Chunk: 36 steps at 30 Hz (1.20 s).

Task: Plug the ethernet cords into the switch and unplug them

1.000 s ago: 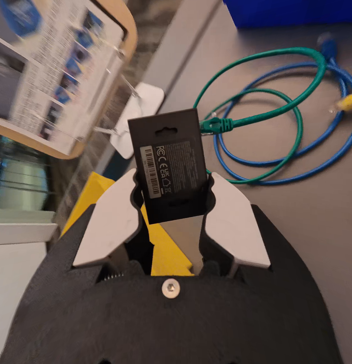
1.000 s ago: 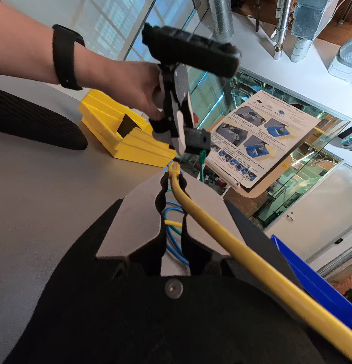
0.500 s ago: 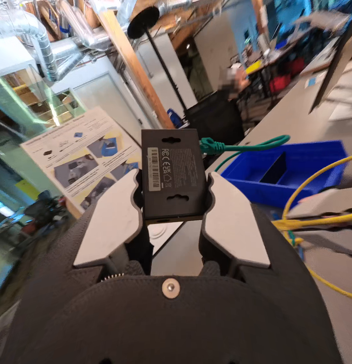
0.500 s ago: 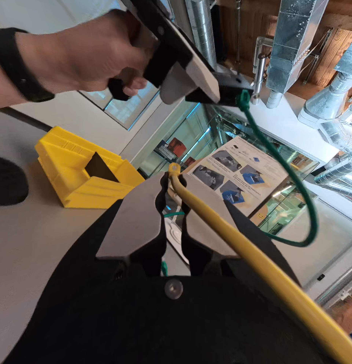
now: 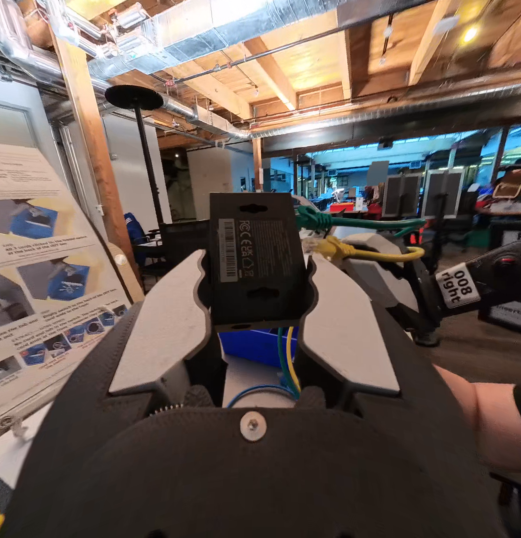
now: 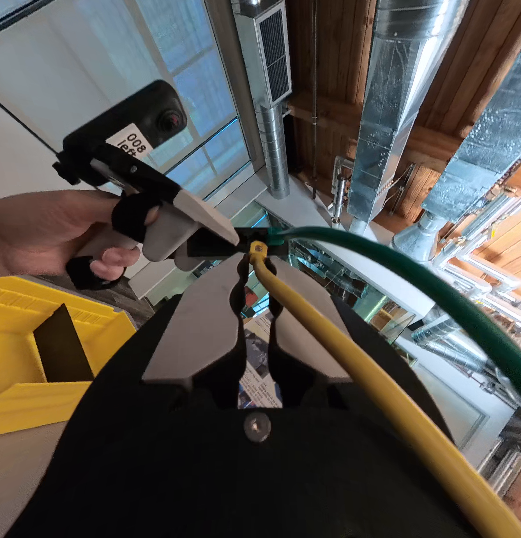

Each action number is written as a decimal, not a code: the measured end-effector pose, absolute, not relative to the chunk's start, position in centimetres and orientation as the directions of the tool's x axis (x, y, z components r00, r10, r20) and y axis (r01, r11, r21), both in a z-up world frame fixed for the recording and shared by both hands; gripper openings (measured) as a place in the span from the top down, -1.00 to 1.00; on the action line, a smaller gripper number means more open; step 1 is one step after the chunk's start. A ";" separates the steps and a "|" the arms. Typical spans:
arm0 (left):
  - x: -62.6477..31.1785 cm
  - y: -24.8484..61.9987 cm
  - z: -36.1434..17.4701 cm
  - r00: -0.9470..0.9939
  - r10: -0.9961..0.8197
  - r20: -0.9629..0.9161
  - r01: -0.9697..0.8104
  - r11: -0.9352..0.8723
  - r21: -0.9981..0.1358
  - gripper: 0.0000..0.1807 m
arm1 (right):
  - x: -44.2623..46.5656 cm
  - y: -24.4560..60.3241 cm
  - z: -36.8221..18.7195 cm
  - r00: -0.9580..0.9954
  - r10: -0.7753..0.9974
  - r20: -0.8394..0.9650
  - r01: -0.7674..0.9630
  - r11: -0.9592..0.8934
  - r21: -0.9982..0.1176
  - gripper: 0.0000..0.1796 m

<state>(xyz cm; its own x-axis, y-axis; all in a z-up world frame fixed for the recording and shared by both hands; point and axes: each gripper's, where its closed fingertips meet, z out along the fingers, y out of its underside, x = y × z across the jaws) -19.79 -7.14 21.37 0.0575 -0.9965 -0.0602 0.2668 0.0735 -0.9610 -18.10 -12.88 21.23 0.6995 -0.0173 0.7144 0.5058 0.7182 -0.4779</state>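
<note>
My left gripper is shut on the black switch and holds it in the air, label side towards the camera. A green cord is plugged into the switch's right side. My right gripper is shut on the yellow cord just behind its plug. The yellow plug sits at the switch's right side just below the green one; I cannot tell whether it is inside a port. In the right wrist view the switch and left gripper are straight ahead.
A blue bin and a blue cord lie on the table below the switch. An instruction poster stands at the left. A yellow bin sits at the left of the right wrist view. A hand holds the left gripper.
The left gripper has lifted and tilted the switch up off the table, the green cord trailing from it. The right gripper has brought the yellow plug up to the switch's port side.
</note>
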 end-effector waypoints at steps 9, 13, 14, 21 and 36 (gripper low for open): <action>-19.7 -6.6 21.3 0.120 -0.988 -0.099 0.259 0.128 -0.958 0.33 | -18.4 -12.1 21.9 0.639 -0.085 0.764 0.591 0.691 -0.417 0.88; -19.0 -6.9 20.9 0.130 -0.984 -0.121 0.237 0.149 -0.960 0.32 | -17.9 -12.2 21.5 0.648 -0.062 0.759 0.560 0.714 -0.420 0.88; -18.8 -7.0 20.9 0.127 -0.984 -0.124 0.237 0.151 -0.960 0.33 | -17.9 -12.3 21.6 0.647 -0.058 0.760 0.548 0.728 -0.411 0.89; -18.0 -6.8 19.7 0.092 -0.985 -0.146 0.172 0.160 -0.972 0.32 | -17.8 -11.8 21.0 0.589 -0.063 0.806 0.576 0.733 -0.363 0.88; -16.8 -7.1 18.5 0.245 -0.907 -0.343 0.025 0.360 -0.933 0.32 | -16.7 -12.7 19.7 0.520 -0.060 0.852 0.478 0.847 -0.233 0.88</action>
